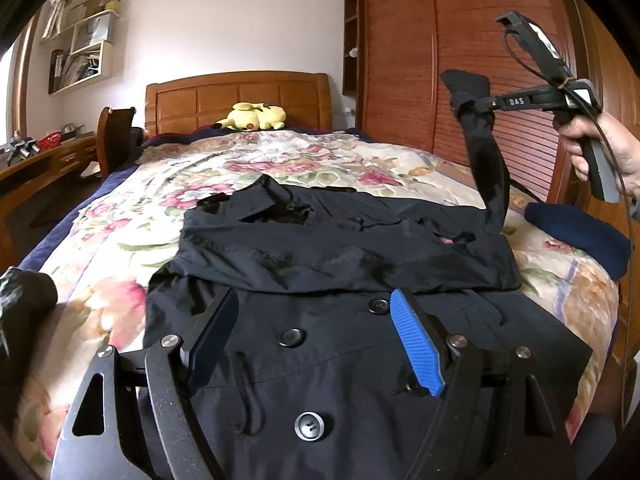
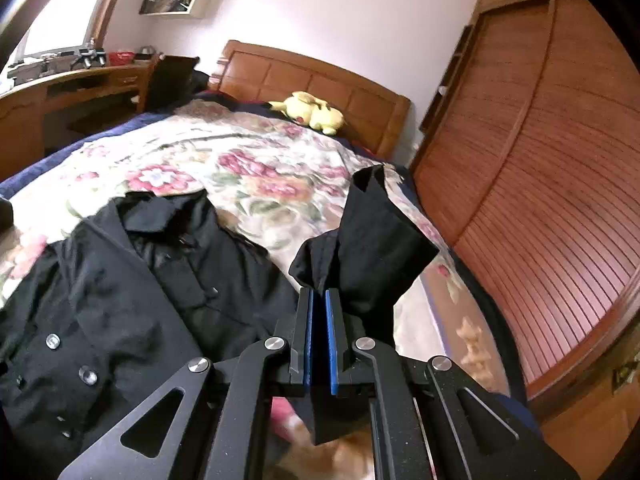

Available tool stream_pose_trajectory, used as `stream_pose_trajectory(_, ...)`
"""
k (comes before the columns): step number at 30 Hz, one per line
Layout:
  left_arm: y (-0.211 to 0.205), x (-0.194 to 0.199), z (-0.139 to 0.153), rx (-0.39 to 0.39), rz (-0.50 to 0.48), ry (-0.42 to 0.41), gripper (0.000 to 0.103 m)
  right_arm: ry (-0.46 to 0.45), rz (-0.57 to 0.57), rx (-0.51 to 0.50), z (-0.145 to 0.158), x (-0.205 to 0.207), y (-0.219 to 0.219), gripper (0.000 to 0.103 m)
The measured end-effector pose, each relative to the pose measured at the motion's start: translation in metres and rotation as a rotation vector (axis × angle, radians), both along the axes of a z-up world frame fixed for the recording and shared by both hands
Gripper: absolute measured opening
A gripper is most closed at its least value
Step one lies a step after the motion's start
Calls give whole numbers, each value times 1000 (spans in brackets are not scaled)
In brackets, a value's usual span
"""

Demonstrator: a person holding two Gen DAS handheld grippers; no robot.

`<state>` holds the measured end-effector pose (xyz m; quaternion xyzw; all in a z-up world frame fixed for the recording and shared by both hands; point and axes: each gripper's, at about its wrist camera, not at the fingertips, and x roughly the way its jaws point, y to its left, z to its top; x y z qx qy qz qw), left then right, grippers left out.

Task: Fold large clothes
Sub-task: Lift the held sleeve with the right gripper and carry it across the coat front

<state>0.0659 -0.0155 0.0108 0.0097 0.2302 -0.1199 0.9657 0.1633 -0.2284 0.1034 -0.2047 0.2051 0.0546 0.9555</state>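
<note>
Coat: black, buttoned, flat on floral bedspread, centre frame. Step judged: folding sleeve inward. Right gripper pinching sleeve cuff, raised at upper right of left view. Left gripper spread, empty, above coat front. Next: carry sleeve across chest, lay flat. Left view alone shows hand; right view shows cuff pinched close-up.

"DAS" on right claw body.

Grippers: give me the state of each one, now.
Left gripper: open, holding nothing, above the black coat.
Right gripper: shut on the coat sleeve, lifted off the bed.
</note>
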Motion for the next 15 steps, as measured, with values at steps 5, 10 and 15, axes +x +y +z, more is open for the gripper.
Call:
stream_pose_trajectory(5, 16, -5, 3, -4, 21, -15, 79, -16, 58, 4, 4, -13, 32, 6)
stream_pose_trajectory(10, 35, -11, 6, -14, 45, -27, 79, -57, 132, 17, 9, -22, 63, 5)
stream_pose_trajectory(15, 48, -16, 6, -6, 79, -39, 79, -91, 213, 28, 14, -39, 91, 5)
